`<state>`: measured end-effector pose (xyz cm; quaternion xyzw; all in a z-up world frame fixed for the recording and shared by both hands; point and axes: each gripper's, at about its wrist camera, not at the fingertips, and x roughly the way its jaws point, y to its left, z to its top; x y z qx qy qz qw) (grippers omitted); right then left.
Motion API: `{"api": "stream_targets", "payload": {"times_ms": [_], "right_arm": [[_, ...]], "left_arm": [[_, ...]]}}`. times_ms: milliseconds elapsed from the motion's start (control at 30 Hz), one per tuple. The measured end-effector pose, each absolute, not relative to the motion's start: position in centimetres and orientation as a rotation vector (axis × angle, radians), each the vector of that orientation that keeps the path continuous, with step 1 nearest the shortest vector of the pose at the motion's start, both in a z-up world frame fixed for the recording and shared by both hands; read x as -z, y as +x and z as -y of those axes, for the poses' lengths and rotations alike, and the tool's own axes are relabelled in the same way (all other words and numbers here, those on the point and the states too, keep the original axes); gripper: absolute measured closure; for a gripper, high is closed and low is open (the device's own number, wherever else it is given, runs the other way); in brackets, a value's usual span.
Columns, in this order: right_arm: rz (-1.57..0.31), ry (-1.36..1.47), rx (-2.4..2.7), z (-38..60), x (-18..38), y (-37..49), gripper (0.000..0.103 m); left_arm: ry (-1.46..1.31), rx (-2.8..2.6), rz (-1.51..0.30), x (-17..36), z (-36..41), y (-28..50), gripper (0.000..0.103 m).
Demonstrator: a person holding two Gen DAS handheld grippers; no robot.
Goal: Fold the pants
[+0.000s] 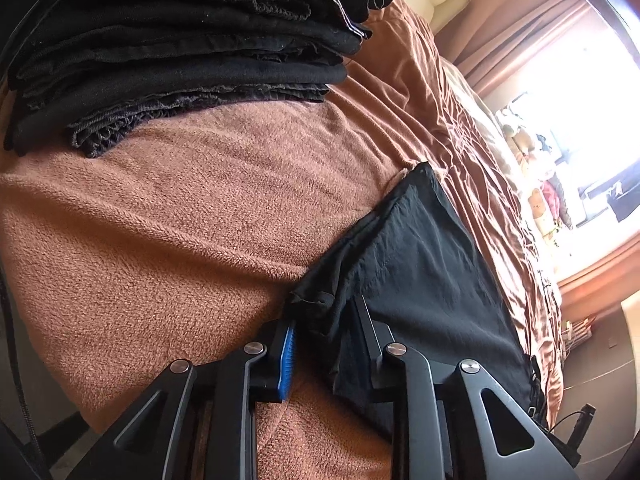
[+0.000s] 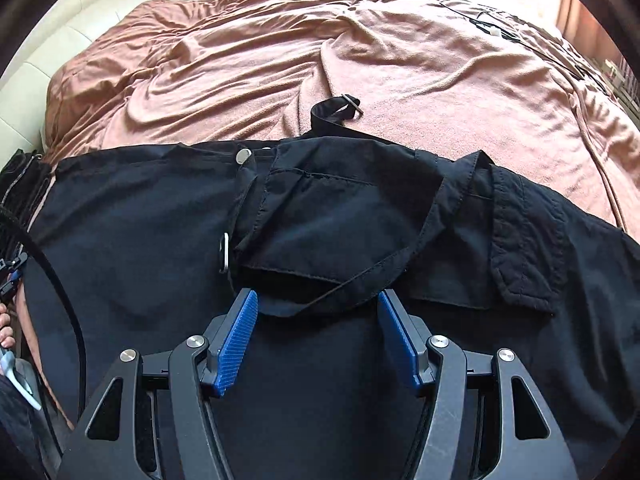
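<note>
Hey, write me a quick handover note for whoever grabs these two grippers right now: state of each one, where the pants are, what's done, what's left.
Left gripper: its fingers have a bunched edge of the black woven pants between them, but a gap shows at the blue pad, so no firm grip yet.
Right gripper: open, empty, above the pants' waist end, near the silver snap button.
Pants lie spread across the brown fleece blanket; a stack of folded dark clothes sits further back.
Done: pants laid out.
Left: no fold is visible yet, so probably all of the folding.
</note>
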<state>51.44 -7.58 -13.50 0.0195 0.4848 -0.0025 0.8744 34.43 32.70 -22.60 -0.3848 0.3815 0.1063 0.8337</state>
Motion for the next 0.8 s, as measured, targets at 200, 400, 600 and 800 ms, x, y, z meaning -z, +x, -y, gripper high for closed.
{"api": "stream_targets", "payload": {"times_ms": [200, 400, 600, 800], "right_arm": [[-1.004, -0.011, 0.075, 6.1, 14.3, 54.0, 0.042], [-0.995, -0.007, 0.088, 5.9, 14.9, 55.3, 0.042], [-0.997, 0.030, 0.076, 6.7, 14.0, 54.1, 0.042], [-0.960, 0.089, 0.000, 6.8, 11.9, 50.9, 0.042]], "left_arm": [[-0.868, -0.192, -0.802, 22.5, -32.9, 33.7, 0.076], [-0.895, -0.149, -0.793, 22.8, -32.8, 33.5, 0.072], [-0.880, -0.130, -0.776, 23.2, -32.9, 34.3, 0.072], [-0.855, -0.121, -0.774, 22.9, -32.4, 33.9, 0.072]]}}
